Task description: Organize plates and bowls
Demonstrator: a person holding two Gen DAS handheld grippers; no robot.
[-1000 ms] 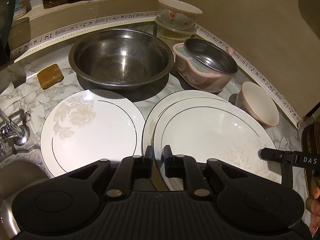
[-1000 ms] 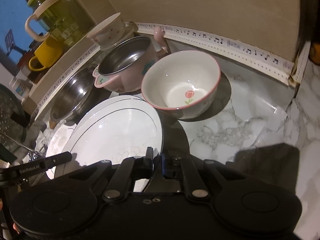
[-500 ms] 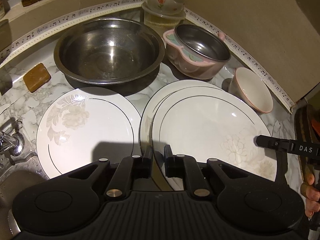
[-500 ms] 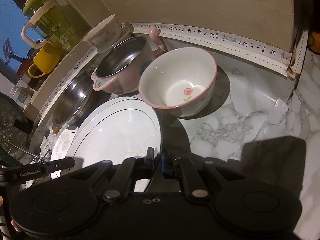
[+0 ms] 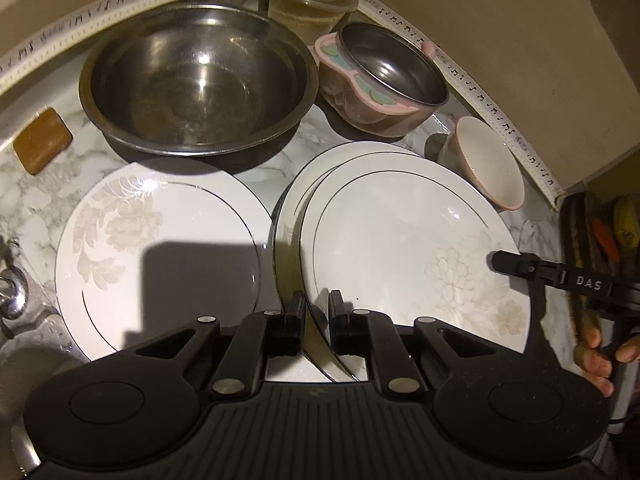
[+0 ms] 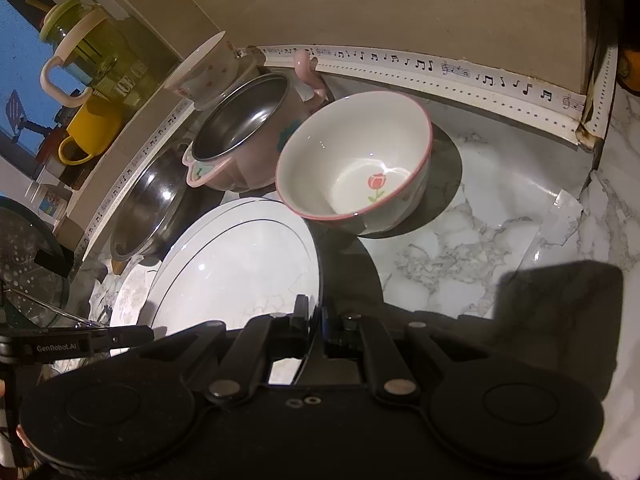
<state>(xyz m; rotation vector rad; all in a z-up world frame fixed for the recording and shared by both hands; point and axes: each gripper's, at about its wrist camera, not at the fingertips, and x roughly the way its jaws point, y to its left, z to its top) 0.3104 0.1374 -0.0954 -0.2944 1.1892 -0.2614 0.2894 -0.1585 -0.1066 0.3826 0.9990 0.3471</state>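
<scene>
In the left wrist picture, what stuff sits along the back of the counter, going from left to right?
Brown soap bar → big steel bowl → pink pot with steel inside → small white bowl with pink rim.

white floral plates (image 5: 160,248), pink-rimmed tulip bowl (image 6: 356,168), yellow mug (image 6: 90,130)

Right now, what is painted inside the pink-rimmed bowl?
A red tulip with green stem inside the bowl; right wrist view.

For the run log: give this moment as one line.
left gripper: shut on top plate rim | right gripper: shut on same plate, opposite rim | second plate beneath
</scene>
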